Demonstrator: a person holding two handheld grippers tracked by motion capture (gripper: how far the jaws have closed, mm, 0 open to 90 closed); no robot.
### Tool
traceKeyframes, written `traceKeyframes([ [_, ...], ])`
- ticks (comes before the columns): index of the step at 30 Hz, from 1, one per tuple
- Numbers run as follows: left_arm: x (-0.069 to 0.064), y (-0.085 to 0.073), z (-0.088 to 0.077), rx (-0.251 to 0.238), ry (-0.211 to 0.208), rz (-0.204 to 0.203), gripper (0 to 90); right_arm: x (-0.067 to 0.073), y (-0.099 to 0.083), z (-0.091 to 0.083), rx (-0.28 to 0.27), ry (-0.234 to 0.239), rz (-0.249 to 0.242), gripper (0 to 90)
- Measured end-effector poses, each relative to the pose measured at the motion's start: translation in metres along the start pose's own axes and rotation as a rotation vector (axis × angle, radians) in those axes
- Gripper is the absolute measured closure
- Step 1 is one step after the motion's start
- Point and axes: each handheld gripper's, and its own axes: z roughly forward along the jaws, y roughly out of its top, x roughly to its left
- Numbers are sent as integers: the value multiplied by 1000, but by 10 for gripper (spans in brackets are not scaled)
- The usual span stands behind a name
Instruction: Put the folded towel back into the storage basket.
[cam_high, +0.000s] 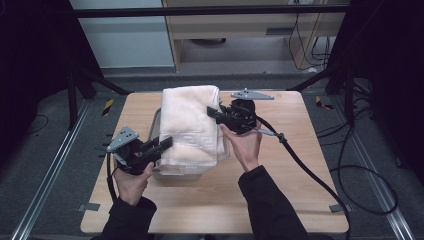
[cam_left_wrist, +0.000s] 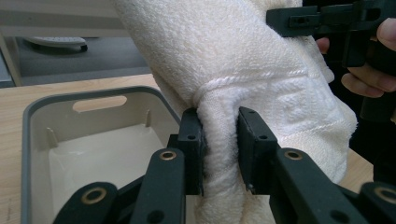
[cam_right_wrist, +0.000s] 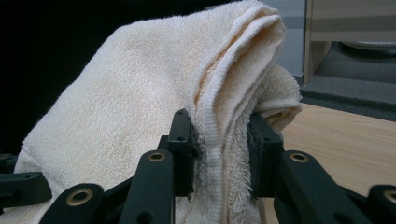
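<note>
Over the grey bin (cam_high: 156, 131) near the middle of the table (cam_high: 280, 195), a folded cream towel (cam_high: 192, 125) hangs between two grippers. The left gripper (cam_left_wrist: 219, 140) has its jaws pinched tight on the towel's near left edge; the right gripper (cam_right_wrist: 219, 140) is clamped on a thick fold at the far right edge. The towel seems mid-carry, above the bin. Next, I'd guess, both hands lower together, keeping it level, then release.

Bin (cam_left_wrist: 28, 121): open inside on its left half, room to reach in.
Towel (cam_high: 192, 125): covers the bin's right half.
Table (cam_high: 290, 175): bare around the bin.
</note>
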Motion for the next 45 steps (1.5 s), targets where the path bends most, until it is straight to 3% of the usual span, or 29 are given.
traceKeyframes([
  [21, 31, 3, -13, 7, 75, -22, 720, 19, 6, 39, 13, 6, -6, 677],
  [45, 63, -11, 0, 64, 139, -31, 718, 15, -15, 82, 27, -3, 0, 674],
])
